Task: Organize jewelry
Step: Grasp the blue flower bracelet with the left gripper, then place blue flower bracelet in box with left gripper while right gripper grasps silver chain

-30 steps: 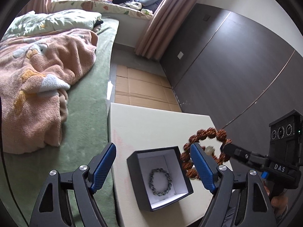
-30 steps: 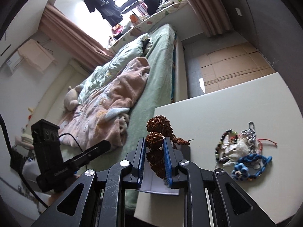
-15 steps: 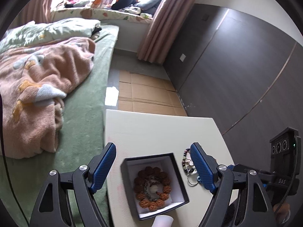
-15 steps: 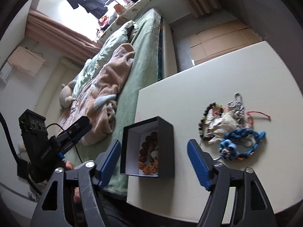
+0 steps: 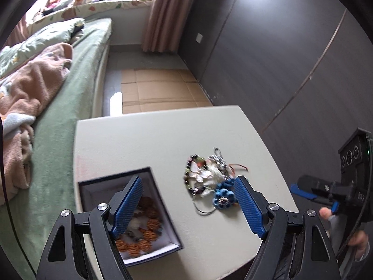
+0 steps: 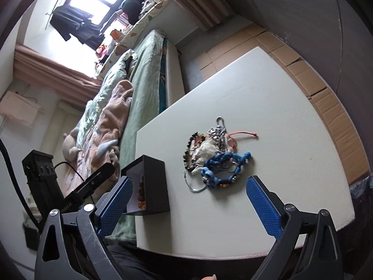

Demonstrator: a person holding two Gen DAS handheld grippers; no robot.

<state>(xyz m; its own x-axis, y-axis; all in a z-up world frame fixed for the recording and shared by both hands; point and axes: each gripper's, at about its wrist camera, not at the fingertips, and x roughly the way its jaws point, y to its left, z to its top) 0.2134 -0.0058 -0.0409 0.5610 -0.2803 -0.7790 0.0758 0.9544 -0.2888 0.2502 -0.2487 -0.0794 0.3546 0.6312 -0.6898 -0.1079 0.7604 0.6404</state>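
A black jewelry box [image 5: 149,210] with a white lining stands at the near left of the white table [image 5: 151,140]. A brown bead bracelet [image 5: 149,233] lies inside it. The box also shows in the right wrist view [image 6: 153,184]. A pile of jewelry [image 5: 207,177] lies right of the box: beads, a silver chain, red cord, a blue braided bracelet [image 6: 223,165]. My left gripper [image 5: 188,198] is open and empty above the table between box and pile. My right gripper [image 6: 186,200] is open and empty, near the table's front edge.
A bed [image 5: 58,116] with a green sheet and a pink blanket [image 5: 18,98] runs along the table's left side. Cardboard sheets [image 5: 158,88] cover the floor beyond the table. A dark panelled wall [image 5: 279,58] stands on the right.
My right gripper opened and dropped the brown bead bracelet into the box, then pulled back. My left gripper swung right, bringing the jewelry pile between its fingers.
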